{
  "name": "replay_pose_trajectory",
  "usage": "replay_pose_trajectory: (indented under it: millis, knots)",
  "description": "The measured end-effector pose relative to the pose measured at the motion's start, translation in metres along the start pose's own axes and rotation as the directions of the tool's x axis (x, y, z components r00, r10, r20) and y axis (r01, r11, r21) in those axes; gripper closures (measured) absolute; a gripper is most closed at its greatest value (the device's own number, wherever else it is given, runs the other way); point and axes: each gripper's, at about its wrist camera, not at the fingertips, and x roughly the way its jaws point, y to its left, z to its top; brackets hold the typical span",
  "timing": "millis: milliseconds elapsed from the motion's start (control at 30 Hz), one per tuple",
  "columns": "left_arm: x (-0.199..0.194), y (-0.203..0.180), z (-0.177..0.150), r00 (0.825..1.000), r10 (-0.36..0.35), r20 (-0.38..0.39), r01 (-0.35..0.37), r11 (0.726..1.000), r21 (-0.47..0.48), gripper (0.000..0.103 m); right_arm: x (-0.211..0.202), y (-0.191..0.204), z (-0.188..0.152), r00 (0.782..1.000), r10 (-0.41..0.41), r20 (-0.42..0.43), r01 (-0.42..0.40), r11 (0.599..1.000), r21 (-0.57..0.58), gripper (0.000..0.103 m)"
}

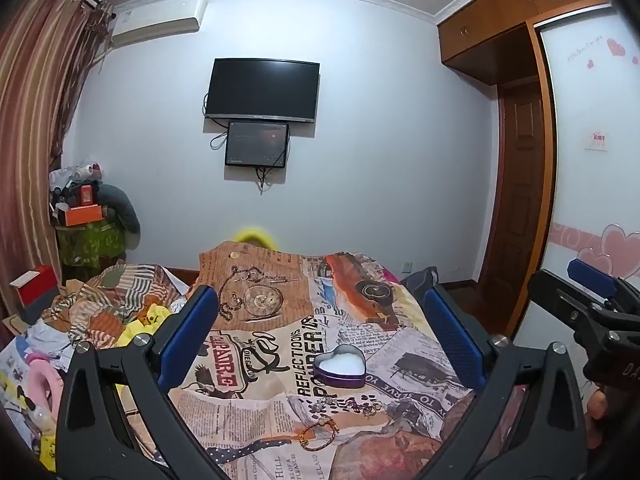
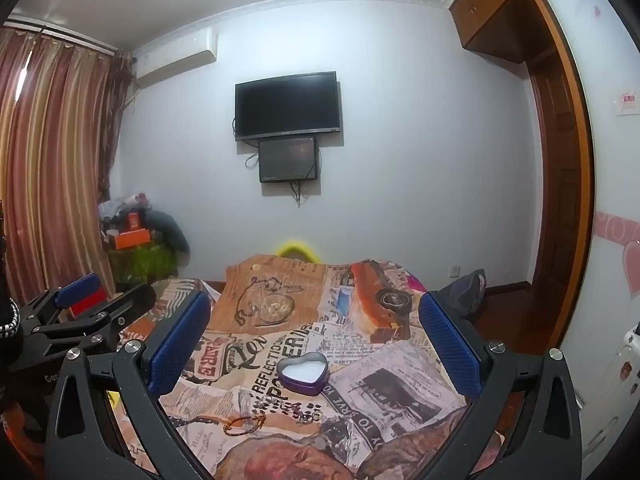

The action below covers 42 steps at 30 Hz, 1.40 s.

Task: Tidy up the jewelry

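An open purple heart-shaped tin (image 1: 340, 366) (image 2: 304, 372) with a white inside sits on the newspaper-print cloth (image 1: 400, 360) (image 2: 384, 376). Nearer me lie a tangle of silver rings and chain (image 1: 348, 402) (image 2: 296, 408) and a gold-brown bracelet (image 1: 318, 434) (image 2: 244, 424). My left gripper (image 1: 320, 294) (image 2: 108, 290) hovers open above the cloth, nothing between its blue pads. My right gripper (image 2: 314, 299) (image 1: 576, 286) is open too, level with it on the right, and holds nothing. Both point toward the far wall, slightly downward.
Crumpled clothes and toys (image 1: 100, 320) pile up left of the cloth. A red box (image 1: 34, 290) and a stack of boxes (image 1: 86, 216) stand by the curtain. A wooden door (image 1: 520, 200) and a wardrobe (image 1: 592, 160) lie to the right, a wall television (image 1: 262, 90) ahead.
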Motion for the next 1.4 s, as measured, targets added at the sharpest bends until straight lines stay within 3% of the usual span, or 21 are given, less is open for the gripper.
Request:
replay_pose_trajectory:
  millis: [1400]
  knots:
    - [0.0069,0.0021,0.0012,1.0,-0.017,-0.016,0.016,1.0,-0.02,0.0,0.0086,-0.0036,-0.0048,1.0,0.01,-0.02,-0.01,1.0,0.011,0.0]
